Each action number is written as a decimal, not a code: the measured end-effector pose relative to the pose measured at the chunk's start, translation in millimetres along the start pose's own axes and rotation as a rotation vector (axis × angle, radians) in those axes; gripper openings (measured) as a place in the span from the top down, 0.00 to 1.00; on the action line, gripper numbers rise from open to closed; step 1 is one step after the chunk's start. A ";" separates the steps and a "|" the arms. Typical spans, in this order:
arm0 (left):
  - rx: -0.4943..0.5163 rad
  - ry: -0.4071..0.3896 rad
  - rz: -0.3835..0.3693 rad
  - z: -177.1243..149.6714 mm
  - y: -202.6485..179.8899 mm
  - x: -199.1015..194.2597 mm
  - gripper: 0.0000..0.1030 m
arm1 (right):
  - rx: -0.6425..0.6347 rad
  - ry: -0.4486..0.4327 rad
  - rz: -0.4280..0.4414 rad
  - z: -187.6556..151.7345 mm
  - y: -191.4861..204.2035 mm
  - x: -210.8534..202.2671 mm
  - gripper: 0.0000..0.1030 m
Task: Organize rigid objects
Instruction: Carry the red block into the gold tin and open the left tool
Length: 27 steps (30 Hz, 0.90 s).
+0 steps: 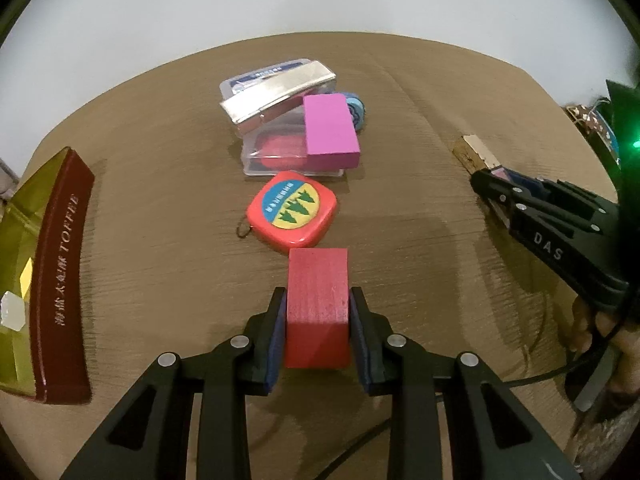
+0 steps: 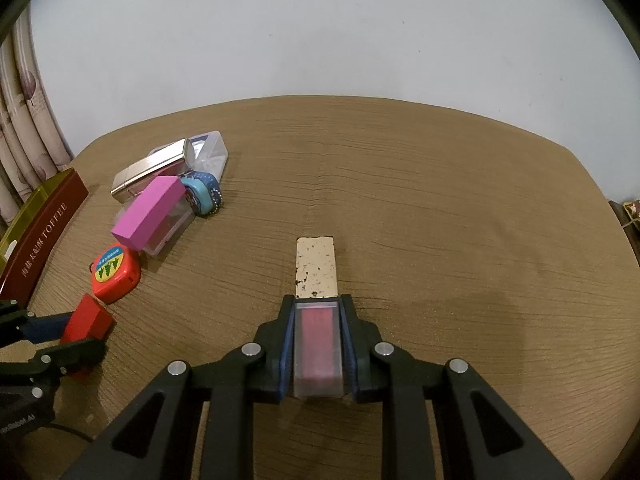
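Note:
A red wooden block (image 1: 318,308) sits upright between the blue pads of my left gripper (image 1: 318,300), which is shut on it just above the brown table (image 1: 160,168). The right wrist view shows that block (image 2: 86,320) and gripper (image 2: 74,334) at the lower left. My right gripper (image 2: 317,300) is shut on a clear plastic case with a pink insert (image 2: 318,344). A beige speckled block (image 2: 316,266) lies on the table right at its fingertips; whether it touches the case I cannot tell. From the left wrist view, the right gripper (image 1: 490,178) and beige block (image 1: 476,152) are at the right.
Ahead of the red block lies a red tape measure (image 1: 293,216). Behind it is a pile: a magenta block (image 1: 330,132) on a clear box (image 1: 264,164), a silver tin (image 1: 276,94) and a blue tape measure (image 1: 357,110). A dark red toffee box (image 1: 60,280) stands along the left edge.

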<state>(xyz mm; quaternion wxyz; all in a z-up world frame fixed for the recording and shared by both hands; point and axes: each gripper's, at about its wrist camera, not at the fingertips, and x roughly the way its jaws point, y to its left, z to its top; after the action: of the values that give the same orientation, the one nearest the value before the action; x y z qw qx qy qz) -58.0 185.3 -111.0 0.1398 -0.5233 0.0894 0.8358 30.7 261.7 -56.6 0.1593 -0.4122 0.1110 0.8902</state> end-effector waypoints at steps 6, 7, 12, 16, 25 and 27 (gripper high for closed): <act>0.004 -0.028 0.040 -8.2 0.3 -15.7 0.74 | -0.008 0.001 -0.008 0.3 2.0 0.5 0.79; 0.004 -0.032 0.042 -12.2 4.3 -19.9 0.74 | -0.010 0.001 -0.010 0.2 2.3 0.5 0.79; -0.017 -0.043 0.057 -15.0 7.3 -29.9 0.74 | -0.009 0.001 -0.010 0.8 3.6 1.8 0.80; -0.035 -0.054 0.085 -13.5 14.3 -37.1 0.74 | -0.012 0.001 -0.014 1.2 4.4 2.5 0.80; -0.074 -0.083 0.109 -4.8 54.5 -60.7 0.74 | -0.012 0.001 -0.014 1.2 4.8 2.4 0.80; -0.083 -0.093 0.122 -2.2 61.7 -65.5 0.74 | -0.013 0.001 -0.014 1.2 4.9 2.4 0.80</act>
<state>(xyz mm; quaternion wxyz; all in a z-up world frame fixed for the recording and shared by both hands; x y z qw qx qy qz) -49.3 117.2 -52.8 0.0708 -0.4827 0.0798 0.8693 26.5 258.0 -57.3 0.1630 -0.4144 0.1026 0.8895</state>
